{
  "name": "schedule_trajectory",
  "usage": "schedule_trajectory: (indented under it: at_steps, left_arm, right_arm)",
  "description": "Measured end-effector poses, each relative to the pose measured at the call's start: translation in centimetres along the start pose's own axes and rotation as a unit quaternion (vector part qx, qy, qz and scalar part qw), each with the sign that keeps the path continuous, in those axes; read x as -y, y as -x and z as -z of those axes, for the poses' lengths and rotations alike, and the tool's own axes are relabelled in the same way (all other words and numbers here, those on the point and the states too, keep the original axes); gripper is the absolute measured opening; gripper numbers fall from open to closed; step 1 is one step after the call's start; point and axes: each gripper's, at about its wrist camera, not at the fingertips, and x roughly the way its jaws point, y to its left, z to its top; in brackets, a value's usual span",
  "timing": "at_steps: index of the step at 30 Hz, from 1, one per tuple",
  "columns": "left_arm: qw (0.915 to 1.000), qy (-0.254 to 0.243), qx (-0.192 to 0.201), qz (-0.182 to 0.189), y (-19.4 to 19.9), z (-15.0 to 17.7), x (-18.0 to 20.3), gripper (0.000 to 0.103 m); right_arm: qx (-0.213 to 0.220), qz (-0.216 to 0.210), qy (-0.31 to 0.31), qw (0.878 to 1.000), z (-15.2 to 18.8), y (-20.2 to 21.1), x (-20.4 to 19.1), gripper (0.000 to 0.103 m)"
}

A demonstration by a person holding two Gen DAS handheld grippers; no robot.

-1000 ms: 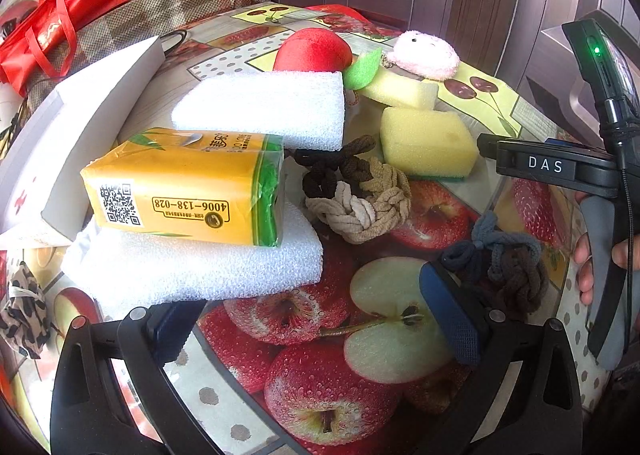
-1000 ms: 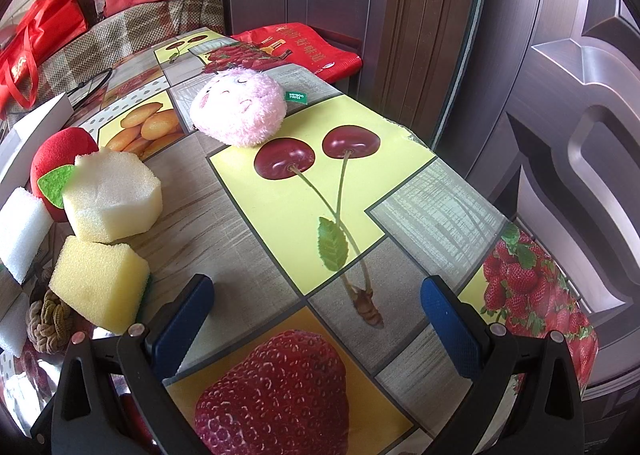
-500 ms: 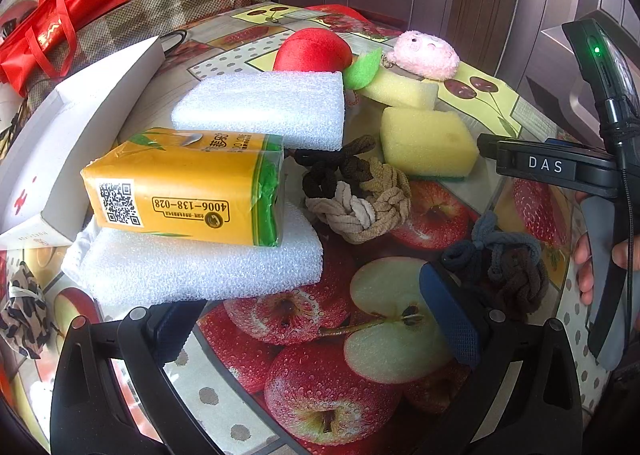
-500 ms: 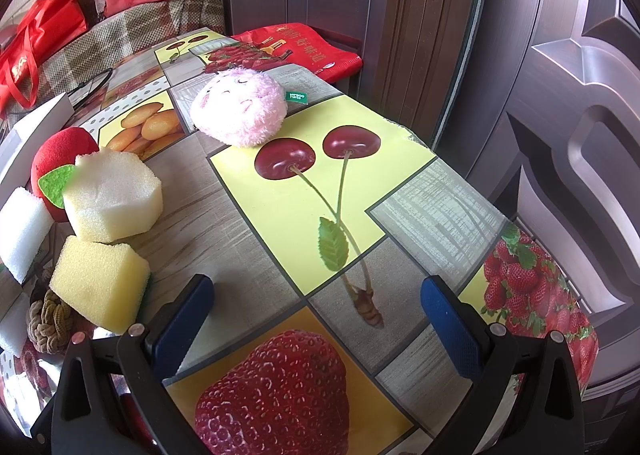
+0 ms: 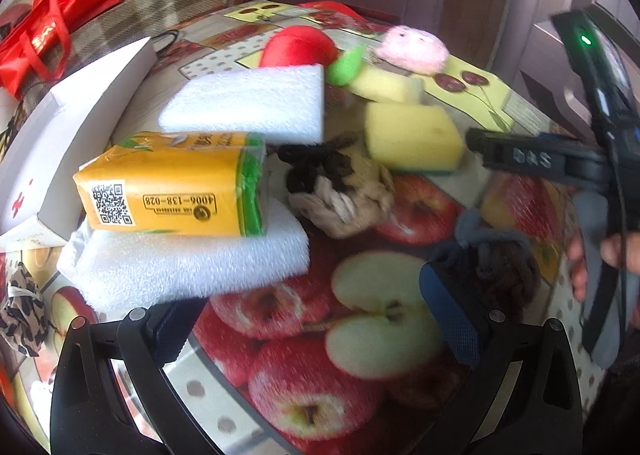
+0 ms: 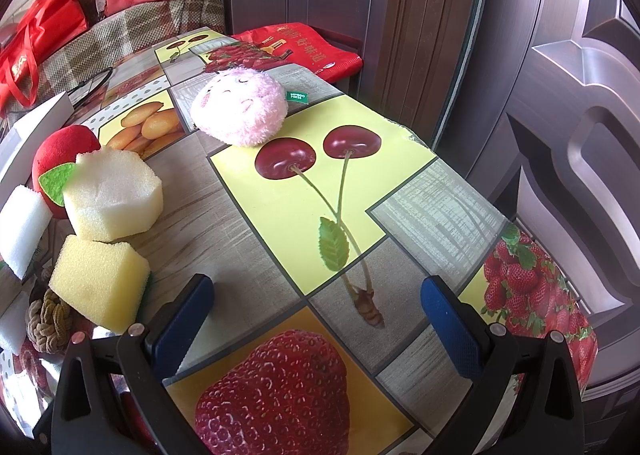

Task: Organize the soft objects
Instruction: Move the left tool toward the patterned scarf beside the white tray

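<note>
My left gripper [image 5: 312, 319] is open and empty over the apple print, close to a white foam pad [image 5: 188, 267] with a yellow tissue pack [image 5: 172, 183] on top. Beyond lie another white foam block [image 5: 248, 107], a beige and dark knotted rope piece [image 5: 344, 191], a yellow sponge [image 5: 412, 135], a grey-brown knotted piece [image 5: 496, 259], a red plush apple [image 5: 300, 45] and a pink plush [image 5: 412, 49]. My right gripper [image 6: 316, 315] is open and empty over the tablecloth; the pink plush [image 6: 240, 111], a pale sponge [image 6: 116, 195] and the yellow sponge [image 6: 100, 279] lie to its left.
A white box [image 5: 80, 115] lies at the table's left side. A leopard-print scrunchie [image 5: 20, 303] sits at the near left edge. Red bags [image 5: 44, 31] rest on a checked seat behind. A dark wooden door [image 6: 520, 55] stands past the table's right edge.
My left gripper has shifted slightly with motion blur; the objects sit a little higher and to the right in its view. The right gripper has hardly moved. Both stay open.
</note>
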Motion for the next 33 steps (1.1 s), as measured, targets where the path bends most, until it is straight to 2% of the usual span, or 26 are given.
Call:
schedule_trajectory:
  at_steps: [2,5,7,9,12,14,19,22,24,27,33]
  left_arm:
    - [0.9994,-0.025,-0.005,0.022,0.9,0.6,0.7,0.102]
    - [0.9976,-0.056,0.009,0.04,3.3,1.1,1.8,0.102]
    - [0.9971,-0.053,0.024,0.049,5.2,1.2,1.6,0.102]
    - [0.9977,-0.028,0.042,0.046,7.3,1.1,0.3,0.102]
    - [0.9969,0.037,0.065,0.024,9.7,1.0,-3.2,0.103]
    - [0.9926,0.093,0.079,-0.001,11.2,1.5,-6.5,0.103]
    - [0.9763,0.175,0.074,-0.103,12.3,3.8,-12.9,0.103]
    - [0.9627,0.225,0.07,-0.133,12.1,5.0,-16.1,0.103]
    - [0.9562,0.249,0.065,-0.14,11.7,5.4,-17.6,0.103]
    - [0.9524,0.27,0.056,-0.131,11.2,5.3,-18.7,0.103]
    - [0.9538,0.258,0.036,-0.151,9.8,5.6,-19.5,0.103]
  right_arm:
    - [0.0,0.0,0.0,1.0,0.0,0.0,0.0,0.103]
    - [0.0,0.0,0.0,1.0,0.0,0.0,0.0,0.103]
    - [0.0,0.0,0.0,1.0,0.0,0.0,0.0,0.103]
    - [0.0,0.0,0.0,1.0,0.0,0.0,0.0,0.103]
    - [0.0,0.0,0.0,1.0,0.0,0.0,0.0,0.103]
    - [0.0,0.0,0.0,1.0,0.0,0.0,0.0,0.103]
    - [0.0,0.001,0.0,1.0,0.0,0.0,0.0,0.103]
    - [0.0,0.0,0.0,1.0,-0.1,0.1,0.0,0.103]
    - [0.0,0.0,0.0,1.0,-0.1,0.1,0.0,0.103]
    - [0.0,-0.001,0.0,1.0,0.0,0.0,0.0,0.103]
    - [0.0,-0.001,-0.001,1.0,-0.1,0.0,0.1,0.103]
